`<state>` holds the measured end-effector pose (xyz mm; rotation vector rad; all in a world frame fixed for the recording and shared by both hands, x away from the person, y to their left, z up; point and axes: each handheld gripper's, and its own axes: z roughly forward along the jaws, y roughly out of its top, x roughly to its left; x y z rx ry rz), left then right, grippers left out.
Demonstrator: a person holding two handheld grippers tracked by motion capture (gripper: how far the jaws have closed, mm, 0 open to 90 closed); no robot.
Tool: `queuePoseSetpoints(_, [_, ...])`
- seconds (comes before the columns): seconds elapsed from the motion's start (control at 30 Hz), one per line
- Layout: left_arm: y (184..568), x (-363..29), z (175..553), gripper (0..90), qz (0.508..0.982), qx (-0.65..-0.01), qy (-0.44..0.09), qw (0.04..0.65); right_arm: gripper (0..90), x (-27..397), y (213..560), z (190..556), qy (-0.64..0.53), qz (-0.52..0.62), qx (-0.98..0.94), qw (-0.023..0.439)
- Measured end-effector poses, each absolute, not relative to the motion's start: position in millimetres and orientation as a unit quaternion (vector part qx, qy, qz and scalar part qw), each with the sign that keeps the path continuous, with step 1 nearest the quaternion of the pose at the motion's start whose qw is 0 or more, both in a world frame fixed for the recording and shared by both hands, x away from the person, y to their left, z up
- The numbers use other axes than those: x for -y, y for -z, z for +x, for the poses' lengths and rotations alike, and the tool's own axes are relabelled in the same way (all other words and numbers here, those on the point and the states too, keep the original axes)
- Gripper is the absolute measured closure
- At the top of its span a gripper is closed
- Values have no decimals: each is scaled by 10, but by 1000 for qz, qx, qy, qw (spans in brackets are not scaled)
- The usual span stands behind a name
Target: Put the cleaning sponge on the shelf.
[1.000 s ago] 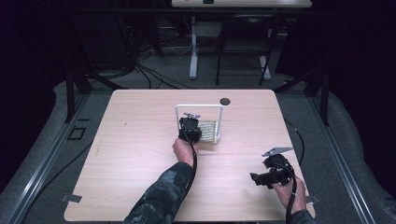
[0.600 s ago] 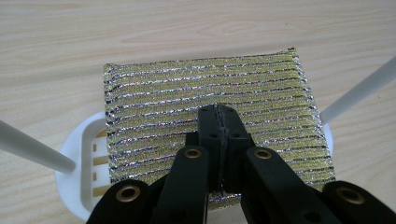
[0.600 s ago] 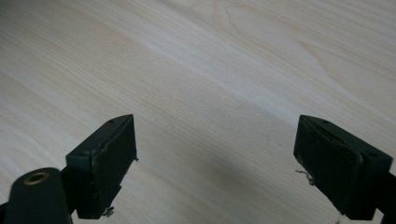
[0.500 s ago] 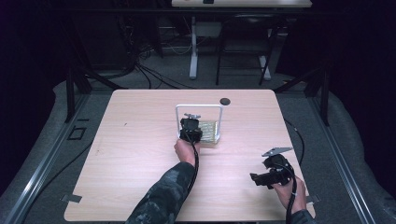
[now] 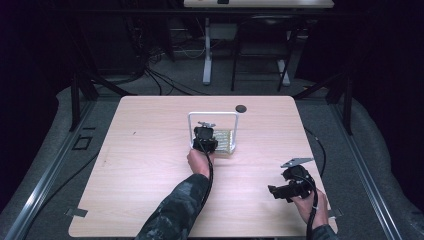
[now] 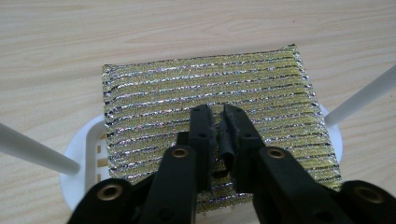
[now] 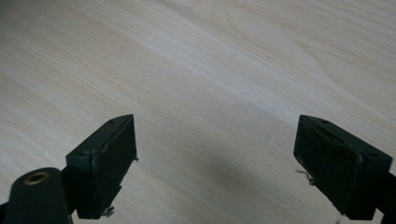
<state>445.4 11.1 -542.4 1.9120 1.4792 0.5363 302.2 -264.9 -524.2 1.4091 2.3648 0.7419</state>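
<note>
A gold and silver striped scouring sponge (image 6: 159, 93) lies flat on a white dish (image 6: 81, 154) under a white wire frame (image 5: 213, 114), near the middle of the table. My left gripper (image 6: 217, 112) points down at the sponge (image 5: 226, 140); its jaws are shut, tips on the sponge's top face, and no fold of mesh shows between them. In the high view the left gripper (image 5: 205, 140) stands at the frame's left side. My right gripper (image 5: 276, 191) hovers open over bare wood at the front right, its jaws (image 7: 217, 154) wide apart with nothing between them.
A small black round disc (image 5: 241, 108) lies near the table's far edge, behind the frame. The wooden table (image 5: 140, 150) has bare wood to the left and front. Two white legs of the frame (image 6: 37, 151) slant beside the dish.
</note>
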Motion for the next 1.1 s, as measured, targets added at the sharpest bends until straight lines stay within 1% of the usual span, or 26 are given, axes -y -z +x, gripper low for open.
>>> queuePoseSetpoints(0.07, [5419,-109,4454,736,729,-564,-208,328,127,2649,5245,3023,-258,489,-820,146])
queuePoseSetpoints(0.2, [5390,-98,4460,549,730,-566,-215,317,127,2650,5252,3024,-255,488,-822,145])
queuePoseSetpoints(0.43, [5308,-107,4424,349,739,-554,-205,326,127,2647,5252,3026,-254,488,-822,146])
queuePoseSetpoints(0.53, [5251,-112,4398,293,744,-545,-199,331,127,2650,5252,3026,-254,489,-822,145])
queuePoseSetpoints(0.73, [5149,-142,4336,212,754,-532,-186,337,127,2652,5251,3022,-253,488,-822,145])
queuePoseSetpoints(0.83, [5065,-154,4260,179,768,-509,-175,348,127,2649,5252,3024,-252,488,-823,145])
queuePoseSetpoints(0.93, [4995,-185,4197,155,776,-490,-170,358,127,2652,5249,3022,-253,488,-823,146])
queuePoseSetpoints(1.1, [4889,-287,4095,143,783,-472,-160,372,127,2656,5247,3020,-252,490,-822,146])
